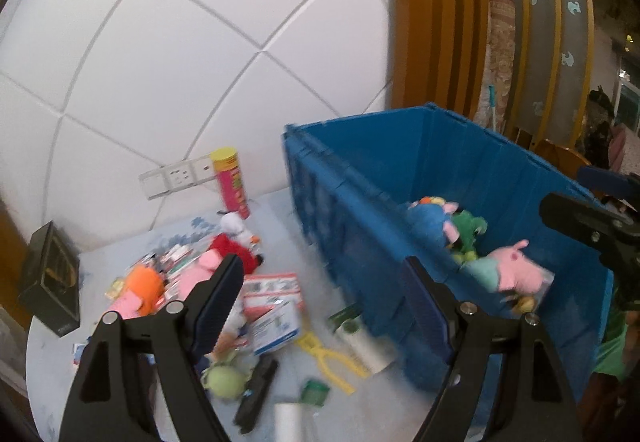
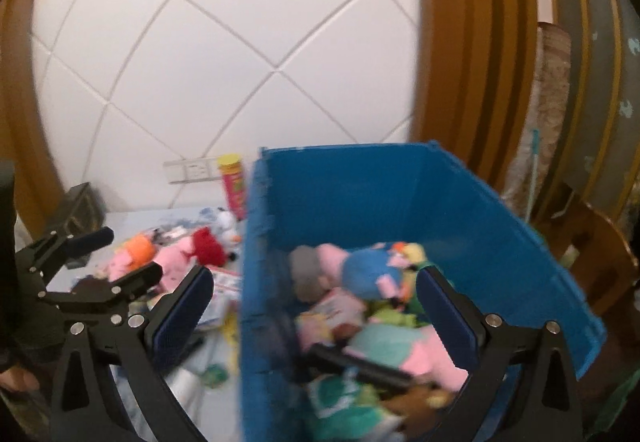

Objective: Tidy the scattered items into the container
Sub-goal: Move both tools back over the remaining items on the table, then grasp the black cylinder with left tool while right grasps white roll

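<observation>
- Wall (image 1: 200, 42) of white padded panels with diagonal seams fills the background, with a socket strip (image 1: 176, 176) low on it.
- A deep blue plastic crate (image 1: 400, 178) stands on the right part of the pale round table (image 1: 360, 414), its top open.
- Inside the crate lie soft toys: a pink pig plush in a mint dress (image 1: 512, 270), a blue plush (image 2: 370, 270), a green plush (image 1: 470, 228) and a black bar-shaped item (image 2: 360, 364) on top of the heap.
- The right gripper (image 2: 314, 306) hangs over the crate's near left wall, jaws spread to their widest, nothing between them; 1 blue-padded finger is outside the crate and 1 is above the toys.
- The left gripper (image 1: 326, 302) is above the table just beside the crate's left wall, jaws well apart and empty.
- A dark rectangular box (image 1: 50, 278) sits at the table's left edge.
- Scattered on the table left of the crate: a pink and orange pig plush (image 1: 140, 290), a red plush (image 1: 234, 252), a white and red carton (image 1: 272, 290), a yellow plastic tong (image 1: 332, 358), a black remote-like bar (image 1: 258, 392).
- A tall pink tube with a yellow lid (image 1: 230, 182) stands upright near the wall, well apart from both grippers.
</observation>
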Available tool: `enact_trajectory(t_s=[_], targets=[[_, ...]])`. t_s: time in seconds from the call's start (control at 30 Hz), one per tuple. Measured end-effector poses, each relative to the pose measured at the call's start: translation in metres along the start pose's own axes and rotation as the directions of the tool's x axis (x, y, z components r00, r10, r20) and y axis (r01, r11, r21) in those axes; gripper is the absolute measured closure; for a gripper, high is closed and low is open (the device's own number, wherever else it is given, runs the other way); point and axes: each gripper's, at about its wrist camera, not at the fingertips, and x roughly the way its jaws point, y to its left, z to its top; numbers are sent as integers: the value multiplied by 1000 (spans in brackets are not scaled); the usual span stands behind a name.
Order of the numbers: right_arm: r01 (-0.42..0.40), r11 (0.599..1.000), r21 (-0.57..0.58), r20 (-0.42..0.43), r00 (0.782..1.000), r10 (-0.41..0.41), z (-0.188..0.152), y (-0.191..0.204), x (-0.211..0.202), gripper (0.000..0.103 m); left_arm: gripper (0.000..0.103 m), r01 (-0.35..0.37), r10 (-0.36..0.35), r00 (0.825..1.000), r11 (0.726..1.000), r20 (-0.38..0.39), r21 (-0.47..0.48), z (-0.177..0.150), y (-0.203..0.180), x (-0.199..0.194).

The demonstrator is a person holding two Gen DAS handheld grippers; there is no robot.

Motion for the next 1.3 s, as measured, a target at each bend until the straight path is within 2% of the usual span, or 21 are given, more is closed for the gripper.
enact_trajectory(t_s=[0.33,0.47,0.57,0.77,0.87,1.1,1.17,1.3], targets=[[-71,997,-2,-58,996,71,-49,102,23,0,23,-16,13,998,999,-67,-40,-80,89,-18],[-101,995,3,-82,991,101,-73,136,33,0,23,-58,51,992,997,-117,-60,-118,126,-11],[-118,993,10,-138,983,118,-92,151,50,0,23,-77,62,983,994,-172,-81,-142,146,1],[-133,991,33,-286,948,137,-138,173,100,0,23,-133,97,959,984,-266,-118,-195,177,21],[-148,987,57,-359,920,159,-162,174,128,0,23,-150,103,947,980,-305,-133,-213,185,33],[-139,984,111,-482,858,176,-206,153,182,0,23,-147,96,921,983,-378,-109,-233,166,74],[-142,983,119,-496,849,183,-212,149,188,0,23,-143,99,914,986,-394,-83,-237,158,84],[-126,982,138,-510,841,179,-224,149,195,1,31,-94,68,896,995,-438,-36,-246,145,110]])
